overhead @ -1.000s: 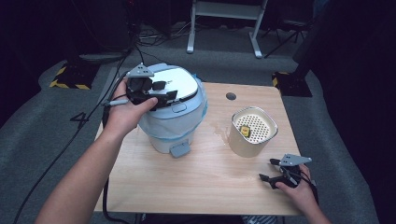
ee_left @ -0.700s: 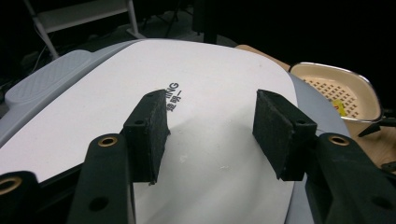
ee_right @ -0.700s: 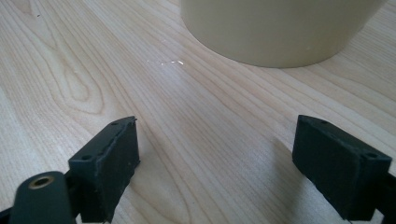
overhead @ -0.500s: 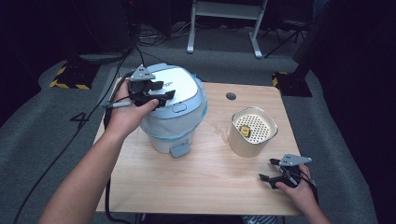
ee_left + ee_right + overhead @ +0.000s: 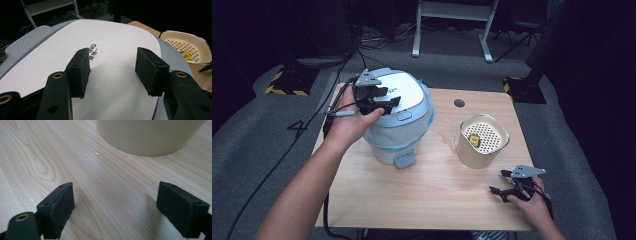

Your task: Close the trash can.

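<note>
We see a light wooden table on grey carpet. On it stand a pale blue and white rice cooker at the left and a cream perforated-lidded container to its right, well apart. A dark round hole sits near the far edge.

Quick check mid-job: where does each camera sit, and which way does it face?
High view: above the near table edge, looking forward and down at the rice cooker, cream container, both forearms, left tongs, right tongs.
Left gripper view: on the left tongs, open over the cooker's white lid.
Right gripper view: on the right tongs, open, low over the table.
Shared: the cream container.
</note>
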